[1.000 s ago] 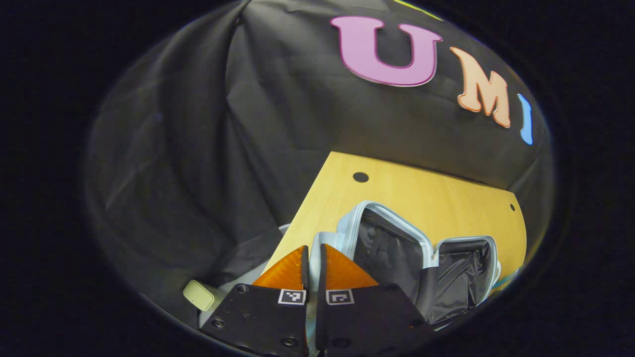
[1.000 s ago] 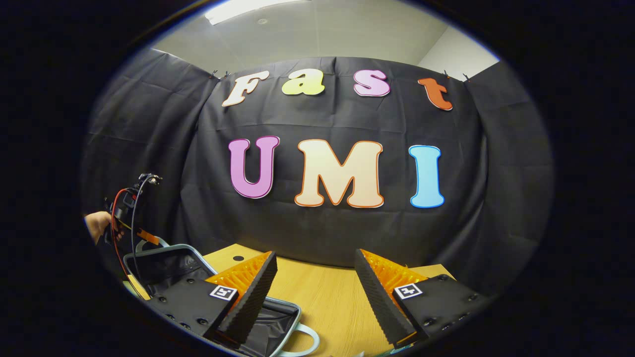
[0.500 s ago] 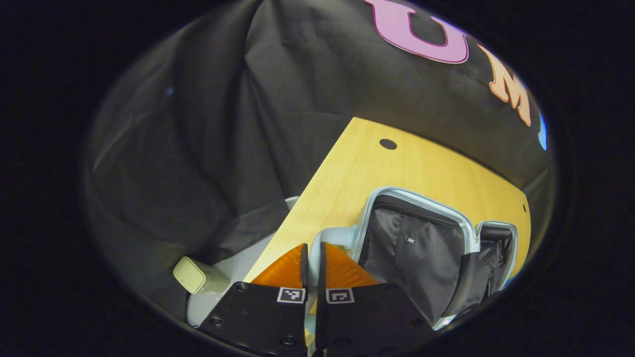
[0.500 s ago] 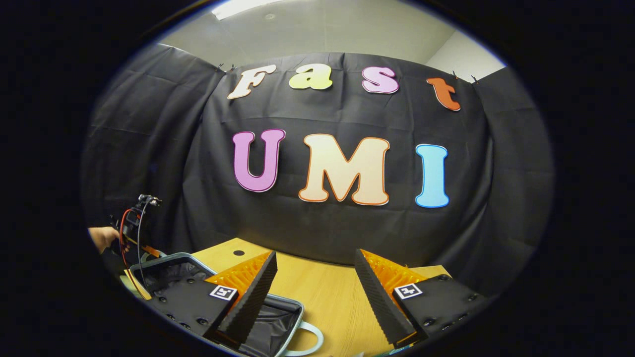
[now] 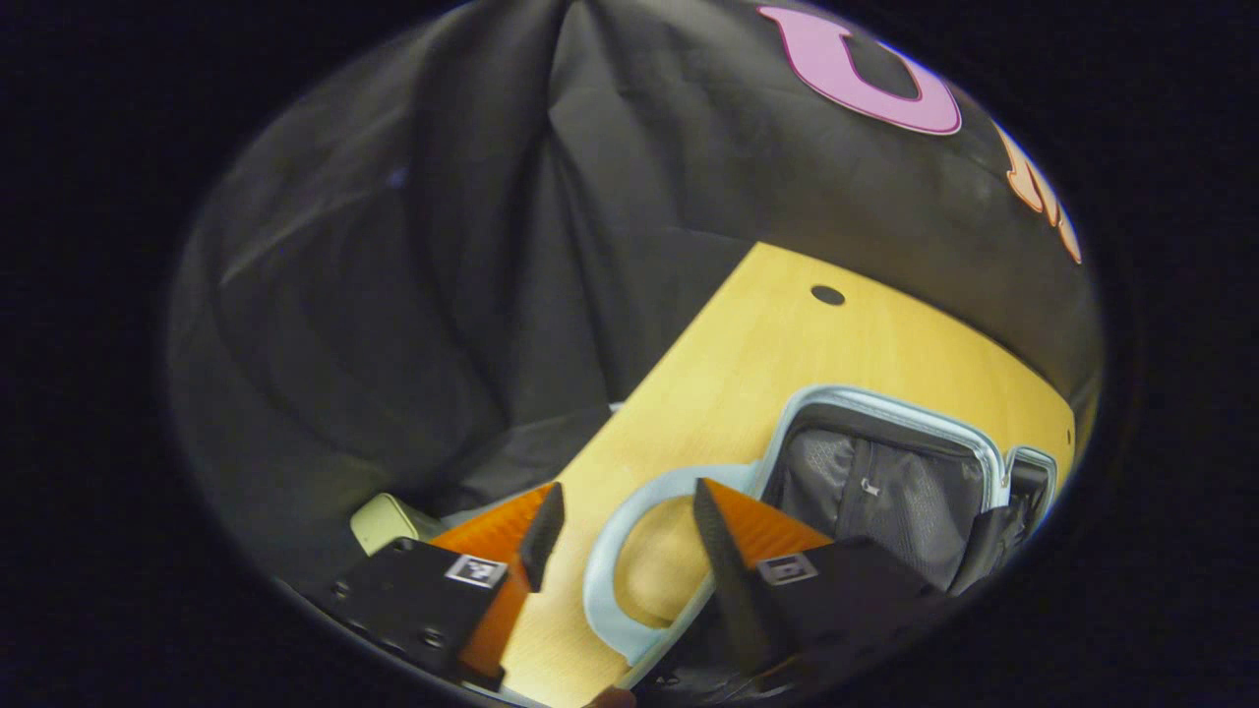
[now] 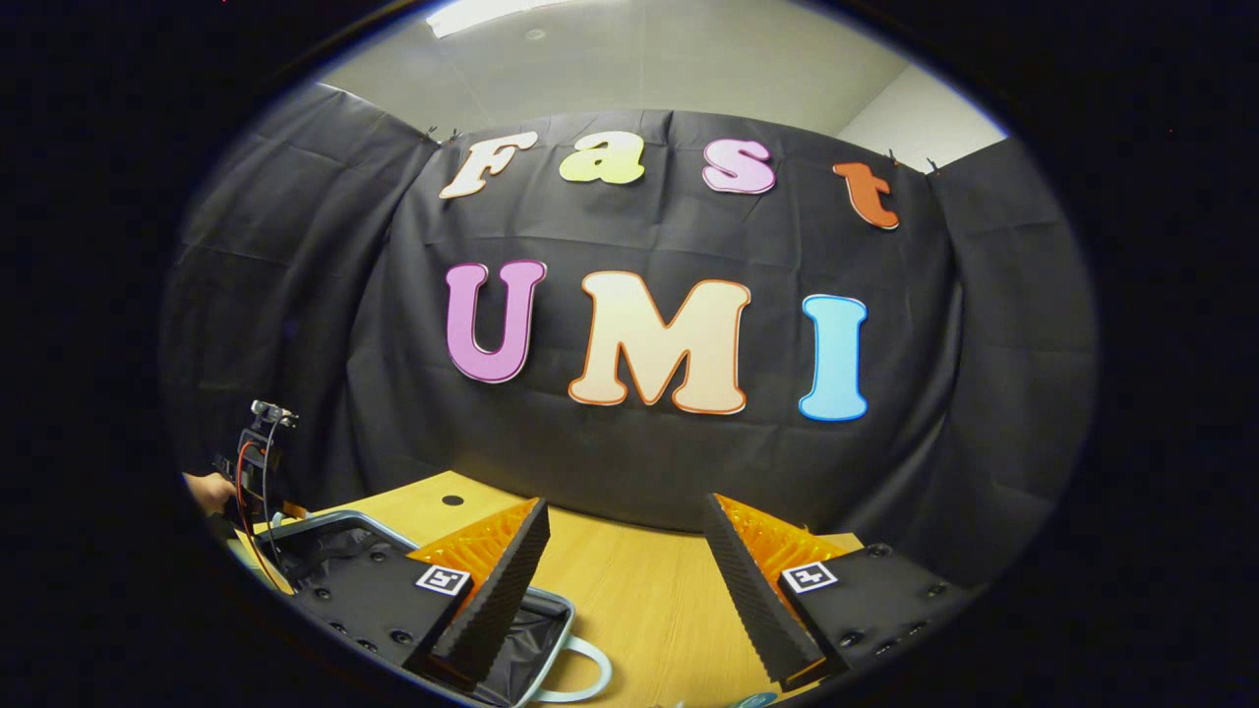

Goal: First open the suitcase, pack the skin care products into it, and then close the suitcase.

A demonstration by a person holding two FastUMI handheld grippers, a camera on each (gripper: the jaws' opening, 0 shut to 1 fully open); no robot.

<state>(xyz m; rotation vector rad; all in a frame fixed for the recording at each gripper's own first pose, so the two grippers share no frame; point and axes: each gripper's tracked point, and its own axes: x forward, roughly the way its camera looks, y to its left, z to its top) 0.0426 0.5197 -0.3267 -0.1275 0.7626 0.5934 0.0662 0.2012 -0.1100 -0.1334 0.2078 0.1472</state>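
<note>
Left gripper (image 5: 620, 516) hangs low over the wooden table (image 5: 787, 344), its two fingers spread wide apart with nothing pinched between them, and the pale blue handle (image 5: 615, 551) of the suitcase (image 5: 890, 477) loops across the gap between the tips without either finger pressing on it. The suitcase lies open on the tabletop, pale blue rim around a dark lined interior, a small zipper pull visible on the lining. Off the table's left edge, down low, sits a small pale green rounded box (image 5: 384, 521), partly hidden behind the left finger. Over in the right gripper view, the right gripper (image 6: 625, 556) is held above the table (image 6: 639, 580) with its fingers likewise well apart and empty, bare wood showing between them. The open suitcase (image 6: 536, 629) sits down at the lower left there, its light handle (image 6: 580, 669) curling out toward the middle, partly covered by the gripper's left finger. Far off at the left edge, a hand (image 6: 209, 489) holds the other gripper (image 6: 254, 472), red and black cables running along it, just above the raised half of the suitcase.
</note>
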